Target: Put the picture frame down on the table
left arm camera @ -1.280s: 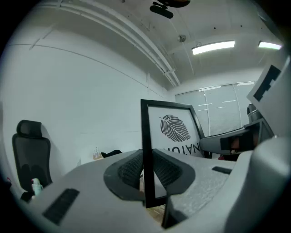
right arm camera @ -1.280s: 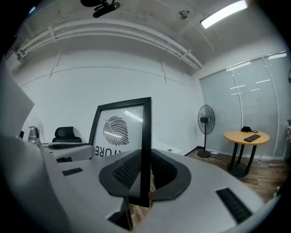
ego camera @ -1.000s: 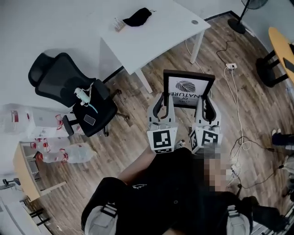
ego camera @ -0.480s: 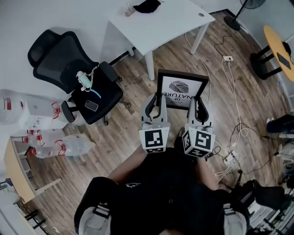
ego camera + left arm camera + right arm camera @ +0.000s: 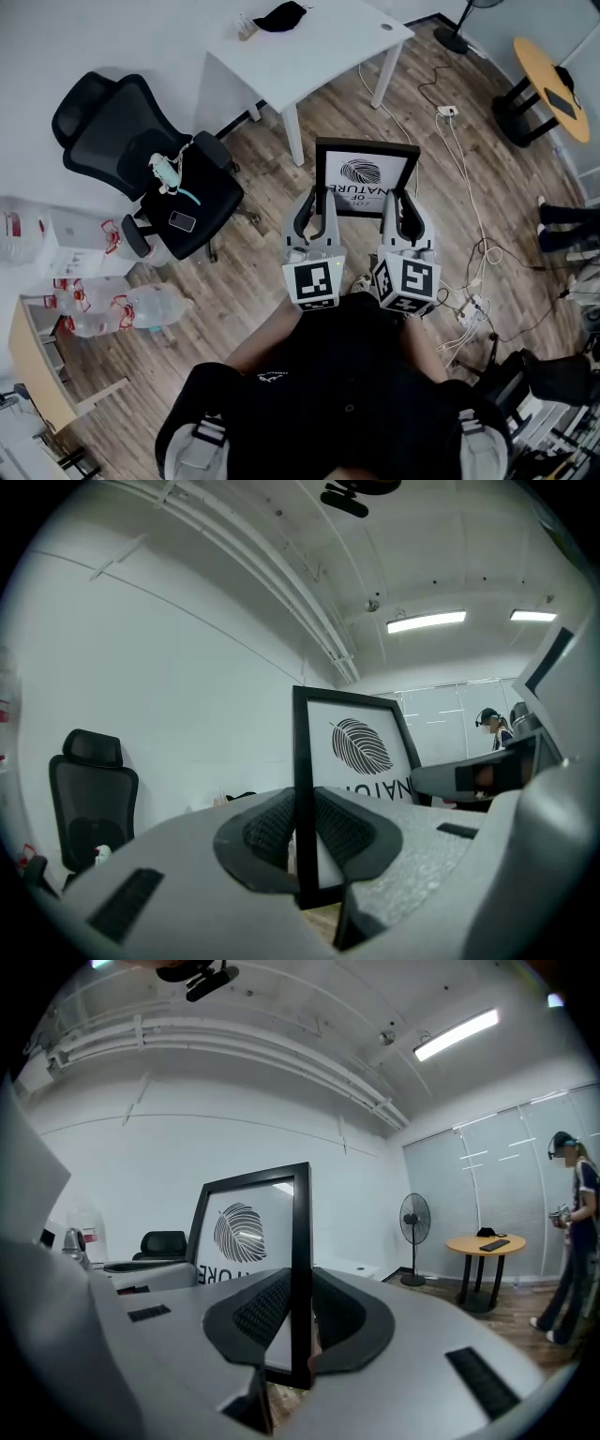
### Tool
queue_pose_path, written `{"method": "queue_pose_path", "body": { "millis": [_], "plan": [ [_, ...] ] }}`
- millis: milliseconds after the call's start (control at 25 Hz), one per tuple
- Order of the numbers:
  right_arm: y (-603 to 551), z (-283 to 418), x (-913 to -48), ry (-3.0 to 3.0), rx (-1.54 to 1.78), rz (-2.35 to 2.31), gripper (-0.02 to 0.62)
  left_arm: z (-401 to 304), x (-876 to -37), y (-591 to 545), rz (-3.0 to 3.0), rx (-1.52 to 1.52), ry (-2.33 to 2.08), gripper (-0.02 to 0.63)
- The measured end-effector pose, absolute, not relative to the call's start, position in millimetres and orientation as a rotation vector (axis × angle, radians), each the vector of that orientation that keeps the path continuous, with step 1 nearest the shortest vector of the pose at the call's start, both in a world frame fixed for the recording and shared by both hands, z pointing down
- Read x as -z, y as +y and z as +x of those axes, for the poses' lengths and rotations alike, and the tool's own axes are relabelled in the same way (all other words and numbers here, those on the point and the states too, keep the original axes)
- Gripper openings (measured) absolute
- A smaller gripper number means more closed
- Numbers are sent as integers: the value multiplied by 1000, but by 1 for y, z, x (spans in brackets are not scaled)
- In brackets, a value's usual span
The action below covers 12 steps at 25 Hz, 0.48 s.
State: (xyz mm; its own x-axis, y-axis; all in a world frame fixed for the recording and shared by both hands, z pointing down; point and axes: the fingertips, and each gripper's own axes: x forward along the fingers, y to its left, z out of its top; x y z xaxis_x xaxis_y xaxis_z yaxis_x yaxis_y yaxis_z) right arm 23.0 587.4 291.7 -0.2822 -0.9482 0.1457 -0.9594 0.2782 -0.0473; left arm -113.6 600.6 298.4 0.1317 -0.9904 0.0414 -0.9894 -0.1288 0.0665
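Two-point hold on one black picture frame (image 5: pixel 366 178), upright in the air above the wood floor (image 5: pixel 262 253), off the near edge of the white table (image 5: pixel 319 66) and not touching it. Behind the glass: a white print with a dark leaf and the word NATURE, upside down from the head view; smaller lines of print too small to read.

Clamped on the frame's left upright: left gripper (image 5: pixel 317 202), ribbed pads (image 5: pixel 272 832) pressed against both faces of the bar. Clamped likewise on the right upright: right gripper (image 5: pixel 410 204), pads (image 5: pixel 267 1312) tight on the bar. Nearest the person's torso: left cube (image 5: pixel 313 283) and right cube (image 5: pixel 405 281), each with black-and-white square markers.

On the table, toward its far edge: black cloth item (image 5: pixel 281 16) just beside a small pale object (image 5: pixel 247 23), kind unclear. Near the far right corner: round grey grommet (image 5: pixel 385 26).

Left of the table: black office chair (image 5: pixel 103 141), with a phone (image 5: pixel 182 221) and a white-and-teal object (image 5: pixel 164 172) on it. Farther left: clear bottles (image 5: pixel 131 309) with red labels, print unreadable. Right of the frame: loose cables (image 5: pixel 469 187), then a round yellow table (image 5: pixel 548 75). In the right gripper view: standing fan (image 5: pixel 413 1222) and a person (image 5: pixel 572 1241) on foot.
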Motion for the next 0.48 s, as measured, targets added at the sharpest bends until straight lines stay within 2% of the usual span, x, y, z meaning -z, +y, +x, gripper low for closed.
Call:
{"method": "queue_pose_path", "body": {
  "millis": [480],
  "plan": [
    [589, 134, -289, -2517, -212, 1797, 67, -2, -294, 610, 2308, 7, -2082, 69]
  ]
}}
